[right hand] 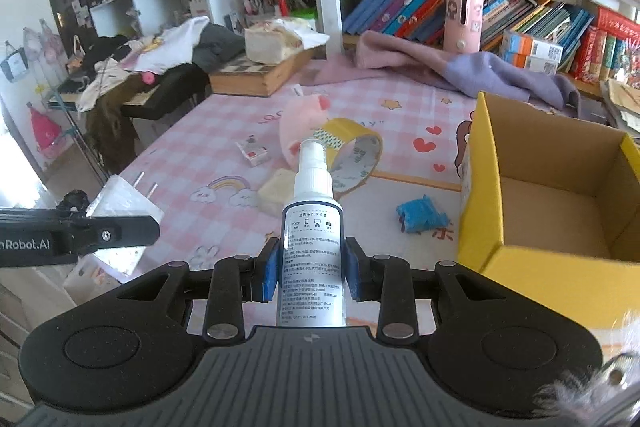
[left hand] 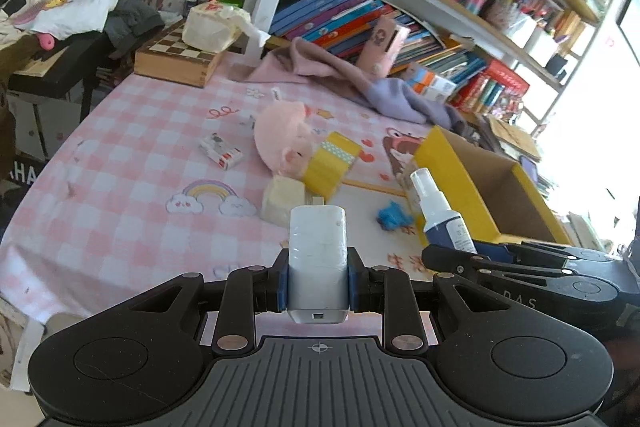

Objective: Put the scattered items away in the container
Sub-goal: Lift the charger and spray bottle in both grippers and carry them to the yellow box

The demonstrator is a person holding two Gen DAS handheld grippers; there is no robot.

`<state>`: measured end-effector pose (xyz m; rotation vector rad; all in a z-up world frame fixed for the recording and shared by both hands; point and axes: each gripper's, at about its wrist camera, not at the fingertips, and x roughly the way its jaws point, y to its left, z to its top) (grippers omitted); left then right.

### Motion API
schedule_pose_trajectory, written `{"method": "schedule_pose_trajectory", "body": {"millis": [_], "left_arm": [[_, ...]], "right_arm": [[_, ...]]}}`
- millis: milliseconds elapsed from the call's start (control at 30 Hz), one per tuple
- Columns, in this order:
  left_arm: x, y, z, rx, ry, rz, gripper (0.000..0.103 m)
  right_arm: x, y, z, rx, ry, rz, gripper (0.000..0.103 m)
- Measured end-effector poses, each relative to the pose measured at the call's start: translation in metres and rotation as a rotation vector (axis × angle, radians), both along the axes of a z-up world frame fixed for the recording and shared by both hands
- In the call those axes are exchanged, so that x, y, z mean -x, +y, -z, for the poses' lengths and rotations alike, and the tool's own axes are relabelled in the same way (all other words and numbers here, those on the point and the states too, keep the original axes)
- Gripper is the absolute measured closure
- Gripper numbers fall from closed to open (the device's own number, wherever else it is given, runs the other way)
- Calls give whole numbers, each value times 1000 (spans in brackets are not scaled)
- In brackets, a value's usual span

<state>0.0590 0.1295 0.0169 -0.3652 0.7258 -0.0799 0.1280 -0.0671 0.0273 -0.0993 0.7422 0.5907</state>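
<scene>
My left gripper (left hand: 317,281) is shut on a white wall charger (left hand: 317,251), held above the pink checked tablecloth (left hand: 120,187). My right gripper (right hand: 311,267) is shut on a white spray bottle (right hand: 312,243) with a dark band, nozzle pointing away. That bottle (left hand: 438,215) and the right gripper (left hand: 520,267) also show at the right of the left wrist view. The charger (right hand: 124,211) shows at the left of the right wrist view. The open yellow cardboard box (right hand: 560,195) stands at the right, nothing visible inside. On the cloth lie a pink plush (right hand: 304,123), a tape roll (right hand: 352,155), a blue wad (right hand: 420,215), a cream block (right hand: 276,191) and a small white-red box (right hand: 252,153).
A wooden chess box (right hand: 256,75) with a cream bundle on it sits at the table's far left. A pink-purple cloth (right hand: 460,67) lies along the back, before shelves of books (right hand: 420,3). Clothes pile on a stand at the left.
</scene>
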Motion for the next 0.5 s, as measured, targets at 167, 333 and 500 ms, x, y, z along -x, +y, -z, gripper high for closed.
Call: {"method": "schedule_pose_trajectory", "body": {"millis": [167, 333, 500], "left_arm": [[40, -15, 3, 14, 6, 11, 78], [71, -28, 1, 15, -10, 36, 78], [88, -44, -3, 11, -27, 80, 78]], "right_arm": [[41, -9, -2, -2, -13, -1, 72], [81, -25, -1, 2, -20, 14, 72], [111, -41, -3, 2, -26, 57, 72]]}}
